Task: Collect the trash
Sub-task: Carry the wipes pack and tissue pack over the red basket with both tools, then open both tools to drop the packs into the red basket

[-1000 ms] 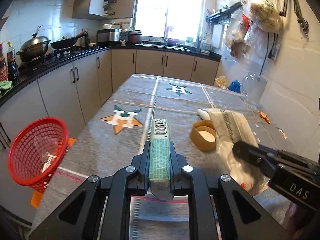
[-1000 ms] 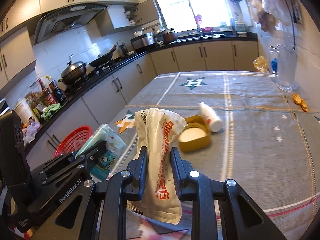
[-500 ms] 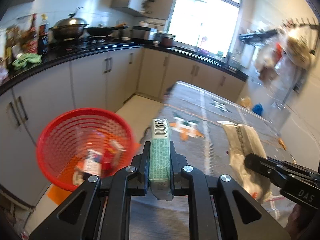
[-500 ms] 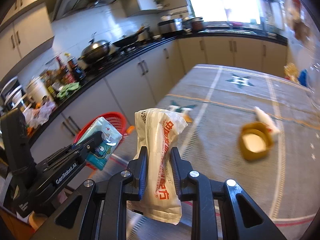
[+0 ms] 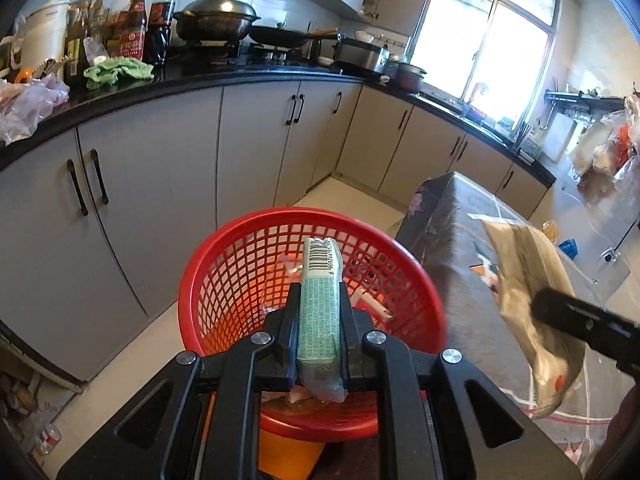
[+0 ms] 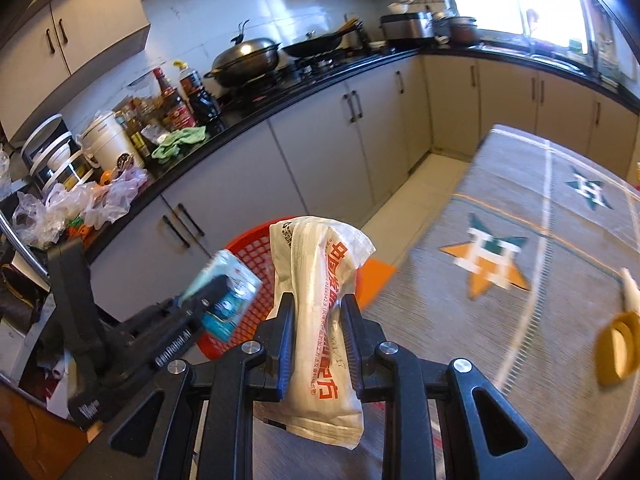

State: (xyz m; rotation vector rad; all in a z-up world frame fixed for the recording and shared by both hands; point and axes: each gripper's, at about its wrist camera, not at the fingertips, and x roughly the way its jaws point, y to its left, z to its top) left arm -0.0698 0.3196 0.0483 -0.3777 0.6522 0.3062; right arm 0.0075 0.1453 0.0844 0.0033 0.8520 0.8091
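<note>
The left gripper (image 5: 319, 320) was clenched on a green packet (image 5: 320, 312) with a barcode, held over a red basket (image 5: 224, 280) that sat on the floor beside the table (image 5: 460, 280). The right gripper (image 6: 318, 336) was clamped on a white wrapper (image 6: 320, 304) printed in red, near the basket's edge. Wrappers lay inside the basket. Grey cabinets (image 5: 168, 184) stood behind.
</note>
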